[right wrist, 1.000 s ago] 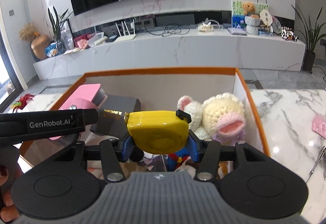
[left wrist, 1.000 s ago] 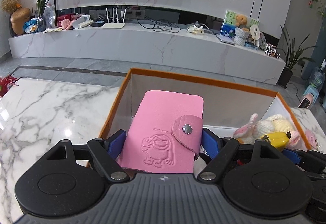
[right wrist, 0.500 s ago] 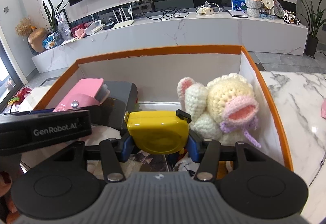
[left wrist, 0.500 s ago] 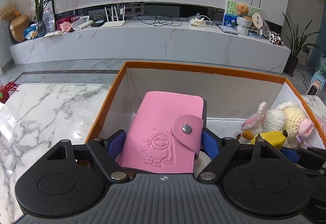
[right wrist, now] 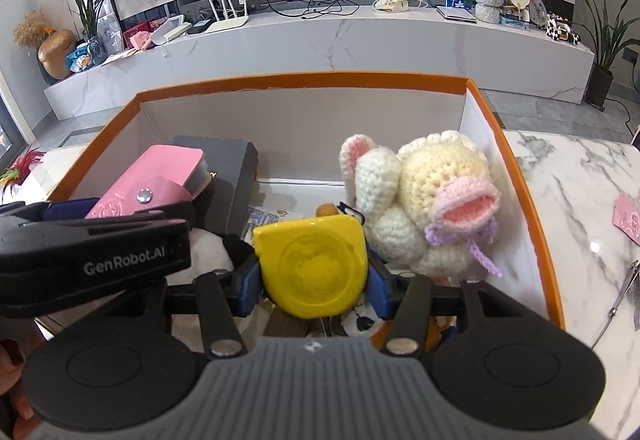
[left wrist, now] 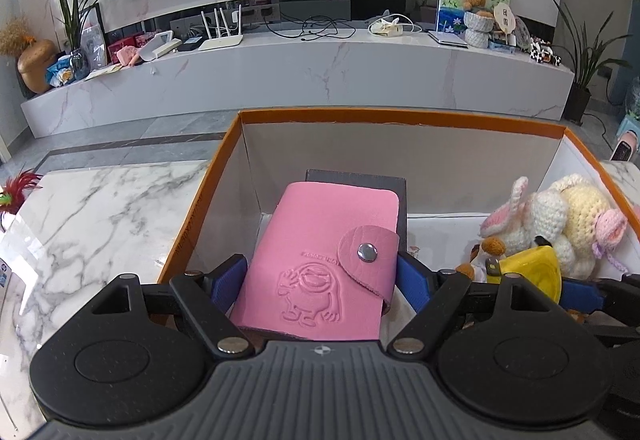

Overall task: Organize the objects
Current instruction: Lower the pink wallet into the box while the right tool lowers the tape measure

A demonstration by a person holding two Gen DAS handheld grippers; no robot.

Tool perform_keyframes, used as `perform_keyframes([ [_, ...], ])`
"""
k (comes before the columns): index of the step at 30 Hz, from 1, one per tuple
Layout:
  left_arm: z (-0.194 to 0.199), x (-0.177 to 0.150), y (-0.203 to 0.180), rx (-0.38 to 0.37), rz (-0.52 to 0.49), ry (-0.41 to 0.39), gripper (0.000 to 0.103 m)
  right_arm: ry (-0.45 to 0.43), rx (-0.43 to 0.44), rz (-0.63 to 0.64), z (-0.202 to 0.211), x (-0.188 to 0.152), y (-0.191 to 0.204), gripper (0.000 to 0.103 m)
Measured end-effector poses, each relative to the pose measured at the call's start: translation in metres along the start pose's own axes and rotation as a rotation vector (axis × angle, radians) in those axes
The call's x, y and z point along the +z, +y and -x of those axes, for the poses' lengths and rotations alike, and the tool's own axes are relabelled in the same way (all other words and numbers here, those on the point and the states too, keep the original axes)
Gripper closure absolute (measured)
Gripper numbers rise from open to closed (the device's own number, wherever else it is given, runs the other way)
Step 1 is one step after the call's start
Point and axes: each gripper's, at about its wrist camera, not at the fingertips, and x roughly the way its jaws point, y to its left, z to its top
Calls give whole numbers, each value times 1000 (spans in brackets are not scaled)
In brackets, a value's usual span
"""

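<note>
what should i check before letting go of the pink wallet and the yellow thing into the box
1. Left gripper grips pink card wallet: ok.
2. Right gripper grips yellow tape measure: ok.
3. Both items inside the orange box walls: ok.
4. Wallet's landing spot: over the dark grey box, contact cannot tell.
5. Space under tape measure: clutter below, cannot tell.
6. Tape measure apart from crochet toy: close, cannot tell.

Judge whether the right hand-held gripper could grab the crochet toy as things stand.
Probably not: the right hand-held gripper is shut on the yellow case, though the crochet toy sits unobstructed just beyond it.
</note>
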Motion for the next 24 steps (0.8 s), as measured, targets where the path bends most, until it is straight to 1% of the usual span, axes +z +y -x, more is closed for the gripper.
perform_keyframes([
  [16, -1, -1, -2, 13, -8, 5, 7, -17, -18, 2, -1, -1, 2, 46],
  [18, -1, -1, -3, 16, -9, 9, 6, -20, -19, 8, -1, -2, 3, 42],
  [22, 0, -1, -3, 23, -2, 18, 6, -26, -23, 18, 1, -2, 6, 39],
  [23, 0, -1, -2, 20, 3, 19, 6, -27, -24, 19, 2, -2, 6, 37],
  [24, 2, -1, -1, 17, 8, 12, 9, -29, -24, 19, 3, -2, 6, 36],
])
